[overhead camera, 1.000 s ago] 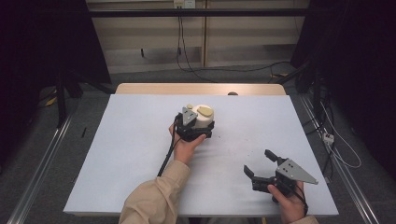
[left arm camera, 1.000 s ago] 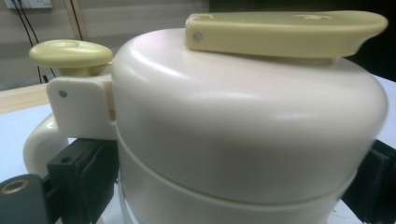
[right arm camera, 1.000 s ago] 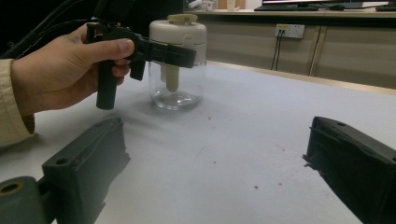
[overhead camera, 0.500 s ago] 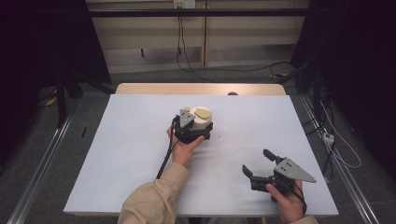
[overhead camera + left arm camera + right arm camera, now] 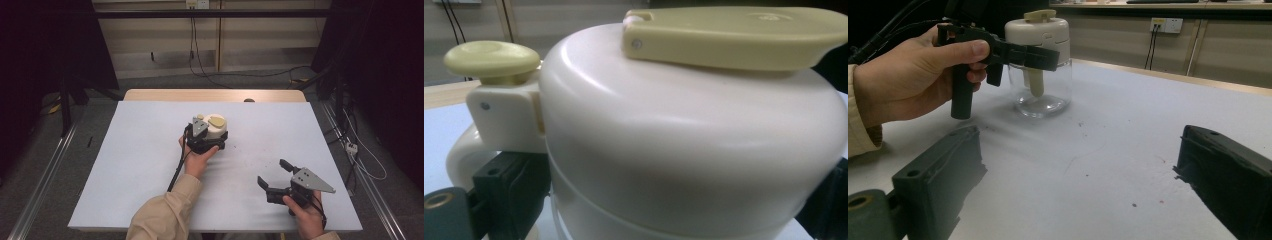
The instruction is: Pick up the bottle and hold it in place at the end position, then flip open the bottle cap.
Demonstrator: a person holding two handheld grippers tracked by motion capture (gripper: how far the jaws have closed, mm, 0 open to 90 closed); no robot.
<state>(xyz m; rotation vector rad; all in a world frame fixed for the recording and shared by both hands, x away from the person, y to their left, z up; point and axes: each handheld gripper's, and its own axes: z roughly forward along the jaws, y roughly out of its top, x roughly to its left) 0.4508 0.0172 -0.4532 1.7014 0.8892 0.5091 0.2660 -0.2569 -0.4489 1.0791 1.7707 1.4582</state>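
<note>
Barely shifted, left gripper (image 5: 212, 141) clamps the jug (image 5: 216, 128) on the table (image 5: 140, 165); right gripper (image 5: 275, 176) spread, well apart.

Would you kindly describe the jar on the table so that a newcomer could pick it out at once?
Start from the pale table and look just beyond its middle, where the left gripper closes around something. That is the jar: a clear glass body under a cream domed lid. A yellowish flap and round knob on top distinguish it from the black grippers.
</note>
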